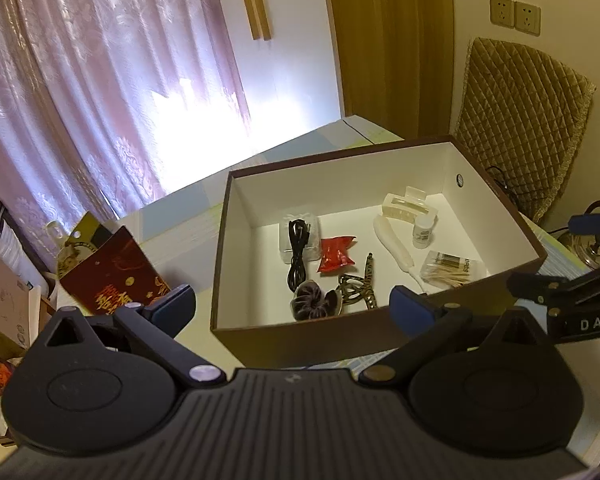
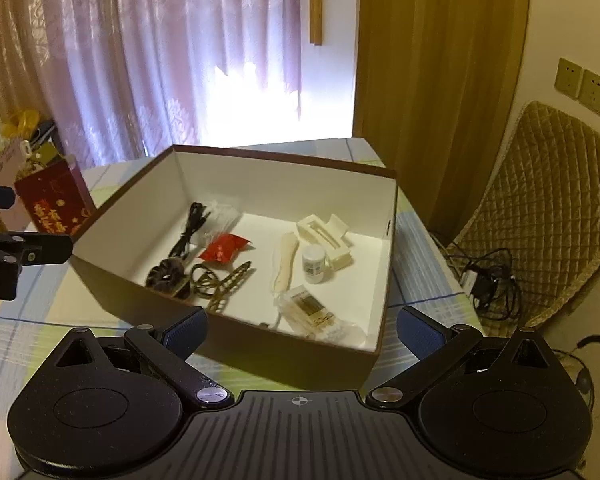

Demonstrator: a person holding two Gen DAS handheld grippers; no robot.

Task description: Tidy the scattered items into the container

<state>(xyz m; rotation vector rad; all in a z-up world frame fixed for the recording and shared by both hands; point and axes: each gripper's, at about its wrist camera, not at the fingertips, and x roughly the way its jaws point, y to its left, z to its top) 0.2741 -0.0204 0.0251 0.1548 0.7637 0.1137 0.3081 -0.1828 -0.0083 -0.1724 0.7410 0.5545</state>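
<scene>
Brown box [image 2: 260, 344] holds the items; both tongs [image 1: 292, 308] [image 2: 302, 326] gape empty.

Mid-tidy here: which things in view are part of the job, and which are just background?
Job:
brown box
black cable
red packet
scrunchie
white hair claw
small white bottle
cotton swabs

Background:
red gift bag
quilted chair
curtain

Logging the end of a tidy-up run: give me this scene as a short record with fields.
container: brown box, open top, white inside
inside box: black cable, red packet, dark scrunchie, patterned hair claw, white hair claw, small white bottle, cotton swab pack
left gripper: open, empty
right gripper: open, empty
</scene>
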